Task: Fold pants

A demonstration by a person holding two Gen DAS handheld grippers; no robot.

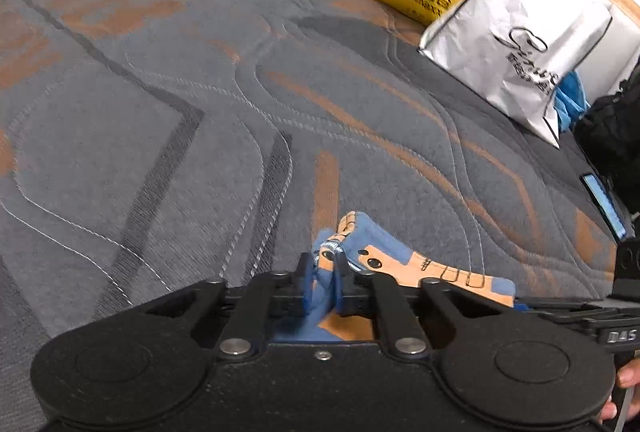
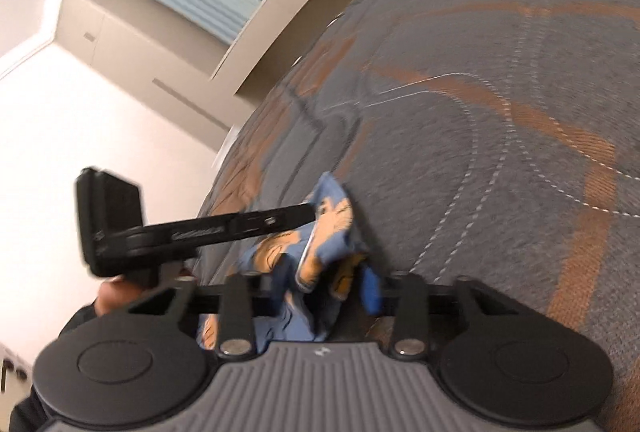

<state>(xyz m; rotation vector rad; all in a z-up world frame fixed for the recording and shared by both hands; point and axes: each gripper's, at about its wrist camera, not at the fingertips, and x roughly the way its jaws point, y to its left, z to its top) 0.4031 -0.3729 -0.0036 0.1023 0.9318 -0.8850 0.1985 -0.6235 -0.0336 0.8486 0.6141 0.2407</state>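
I have the left gripper (image 1: 323,282) clamped narrow on a bunched edge of the pants (image 1: 384,264), snaps showing just past the fingertips; I pinch there to lift it as one line. The right gripper (image 2: 326,282) likewise closes on gathered pants cloth. The fabric seems to run sideways between both jaws, though its full length is hidden. Beyond lies the quilted mattress (image 1: 160,91).
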